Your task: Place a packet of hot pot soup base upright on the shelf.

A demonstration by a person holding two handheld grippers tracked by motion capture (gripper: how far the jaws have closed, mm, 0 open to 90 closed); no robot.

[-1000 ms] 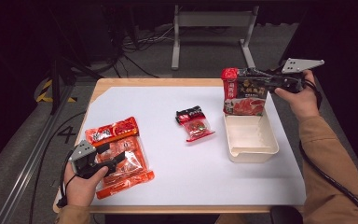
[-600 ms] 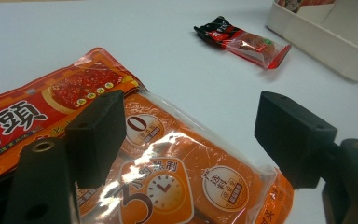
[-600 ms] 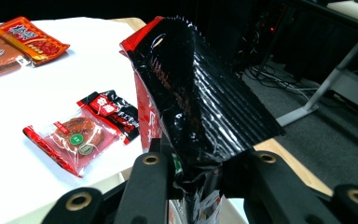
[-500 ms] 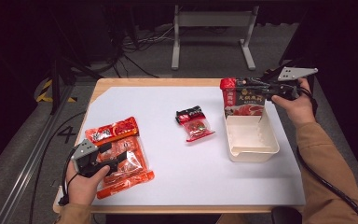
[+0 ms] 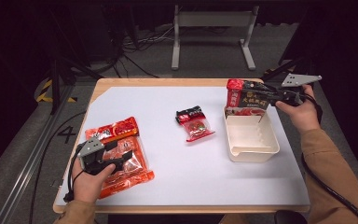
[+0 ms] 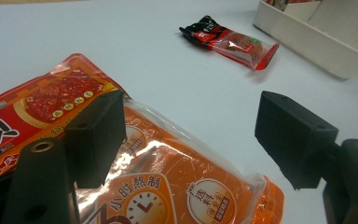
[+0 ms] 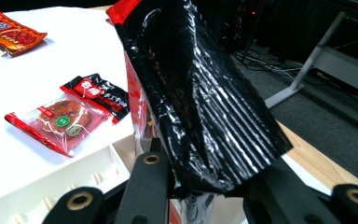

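Now right claw (image 5: 261, 95) apparently pinches packet (image 5: 247, 97) over tray (image 5: 251, 150).

sleeves: tan-brown, long, on both forearms
left tool (image 5: 103, 161): black body, grey three-cornered plate, black cable
right tool (image 5: 261, 95): black, same grey plate, black cable
jaws: blocky matte black, brass-ringed screw holes

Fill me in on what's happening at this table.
A person works with tongs in each hand. The right tongs grip a red-and-black packet and hold it upright over the far end of the white tray, apparently about to drop it in. The left tongs rest open on two orange packets at the near left of the table, not gripping them yet. A small snack packet lies loose in the middle.
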